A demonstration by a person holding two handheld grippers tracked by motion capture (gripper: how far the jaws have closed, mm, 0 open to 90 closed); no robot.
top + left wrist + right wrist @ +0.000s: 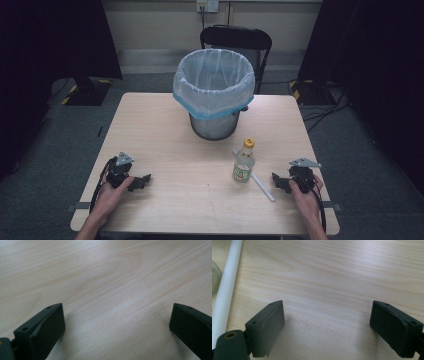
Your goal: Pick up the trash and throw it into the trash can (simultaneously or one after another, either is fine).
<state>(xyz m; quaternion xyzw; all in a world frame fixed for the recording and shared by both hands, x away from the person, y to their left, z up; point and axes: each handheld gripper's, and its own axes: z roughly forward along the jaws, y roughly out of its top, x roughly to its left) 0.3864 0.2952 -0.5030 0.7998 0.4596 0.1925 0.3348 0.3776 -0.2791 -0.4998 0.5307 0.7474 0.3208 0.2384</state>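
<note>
A small clear bottle (244, 164) with a yellow cap stands upright on the wooden table (165, 135), right of centre. A white stick (254, 174) lies flat beside it, running toward the front right; it also runs along the left edge of the right gripper view as the white stick (224, 290). My right gripper (276, 183) rests on the table just right of the stick, open, jaws wide apart over bare wood (327, 315). My left gripper (144, 181) rests at the front left, open, with nothing between its jaws (117, 322).
A metal bin (214, 90) lined with a pale blue bag stands at the back middle of the table. A black chair (237, 40) is behind it. Dark stands and cables flank the table on the floor.
</note>
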